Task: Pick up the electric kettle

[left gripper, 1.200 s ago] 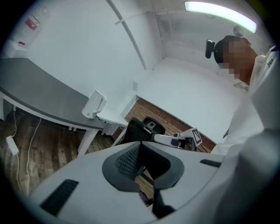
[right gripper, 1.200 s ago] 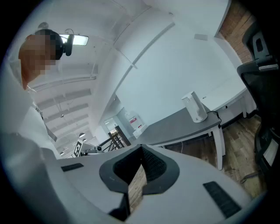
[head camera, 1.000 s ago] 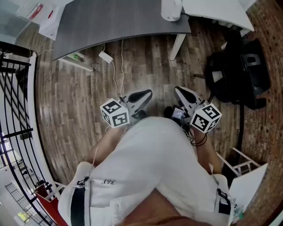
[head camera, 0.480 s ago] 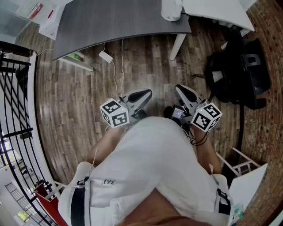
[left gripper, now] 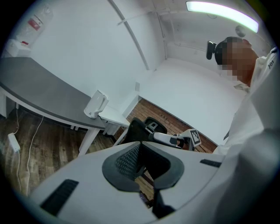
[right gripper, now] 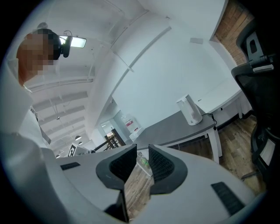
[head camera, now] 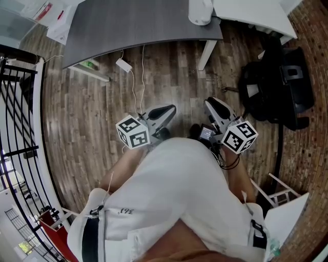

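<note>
Dark wood-plank floor (head camera: 87, 112) runs under everything, with a brick wall (head camera: 313, 143) on the right and a black railing (head camera: 20, 128) on the left. At the far side stand 1 grey desk (head camera: 133, 25) and 1 white table (head camera: 251, 13), and 1 black chair (head camera: 277, 82) sits to the right. 1 white adapter (head camera: 123, 65) lies on the floor under the desk.

1 white kettle (head camera: 200, 11) stands on the desk's right end, just beside the table and well apart from the 2 grippers.

The left gripper (head camera: 162, 111) has its jaws together, with nothing between them. The right gripper (head camera: 215, 106) has just been opening. Its jaws stand slightly apart and hold nothing.
</note>
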Available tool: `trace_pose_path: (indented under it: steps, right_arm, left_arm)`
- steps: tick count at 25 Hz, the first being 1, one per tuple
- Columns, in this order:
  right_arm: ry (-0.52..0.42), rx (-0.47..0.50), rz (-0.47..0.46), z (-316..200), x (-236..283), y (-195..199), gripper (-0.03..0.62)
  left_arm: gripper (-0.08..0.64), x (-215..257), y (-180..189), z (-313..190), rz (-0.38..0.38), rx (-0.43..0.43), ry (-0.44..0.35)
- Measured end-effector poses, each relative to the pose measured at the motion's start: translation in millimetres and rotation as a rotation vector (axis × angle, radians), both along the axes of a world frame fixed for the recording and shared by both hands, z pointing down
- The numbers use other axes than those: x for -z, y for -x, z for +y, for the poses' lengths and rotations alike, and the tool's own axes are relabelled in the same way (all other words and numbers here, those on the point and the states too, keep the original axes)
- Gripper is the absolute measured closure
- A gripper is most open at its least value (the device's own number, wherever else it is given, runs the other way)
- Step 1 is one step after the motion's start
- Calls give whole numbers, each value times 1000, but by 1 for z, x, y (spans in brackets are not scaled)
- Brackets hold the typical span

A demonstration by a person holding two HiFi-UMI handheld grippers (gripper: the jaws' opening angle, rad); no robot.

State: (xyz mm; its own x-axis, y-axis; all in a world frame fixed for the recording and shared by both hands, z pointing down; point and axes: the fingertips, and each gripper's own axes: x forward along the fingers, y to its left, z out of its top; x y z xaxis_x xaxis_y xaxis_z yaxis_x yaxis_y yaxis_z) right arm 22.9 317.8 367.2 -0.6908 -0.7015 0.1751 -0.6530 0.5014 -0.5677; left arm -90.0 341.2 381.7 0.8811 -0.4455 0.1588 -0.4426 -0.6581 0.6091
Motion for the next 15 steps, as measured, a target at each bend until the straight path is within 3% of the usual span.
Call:
trace_pose_path:
  steps: [15]
  right_arm:
    - [34, -10, 31, -21, -9, -39, 526]
  left_arm:
    - [546, 5, -30, -13, 8, 47, -2]
